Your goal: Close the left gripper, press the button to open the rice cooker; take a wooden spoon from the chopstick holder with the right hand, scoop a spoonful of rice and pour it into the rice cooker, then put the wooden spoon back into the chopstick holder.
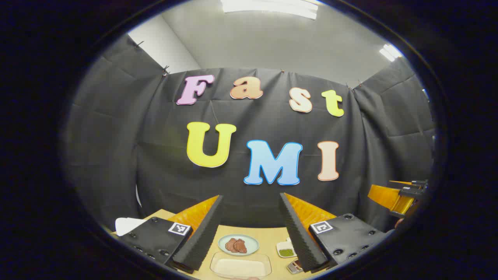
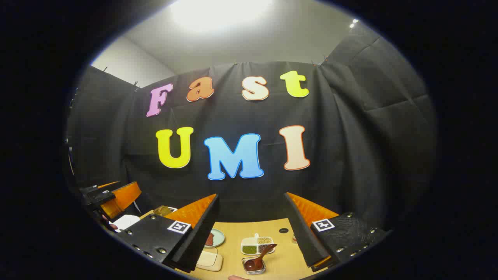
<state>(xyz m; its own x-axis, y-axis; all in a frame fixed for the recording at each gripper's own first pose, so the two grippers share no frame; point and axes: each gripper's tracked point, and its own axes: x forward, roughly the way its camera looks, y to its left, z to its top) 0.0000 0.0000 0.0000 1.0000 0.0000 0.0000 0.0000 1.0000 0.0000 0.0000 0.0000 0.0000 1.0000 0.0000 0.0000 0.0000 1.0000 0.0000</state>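
Left gripper view: left gripper (image 1: 251, 229) raised, jaws spread wide, nothing between them; table (image 1: 272, 232) below with plate of meat (image 1: 238, 244) and pale tray (image 1: 240, 266); right gripper (image 1: 397, 196) off at the edge.
Right gripper view: right gripper (image 2: 252, 229) released, empty; wooden spoon (image 2: 260, 256) untouched, dark brown, leaning bowl-down in small clear holder (image 2: 253, 266), beside divided dish (image 2: 256, 245).
Progress: apparently nothing done; closing, button press, scooping, return all ahead.
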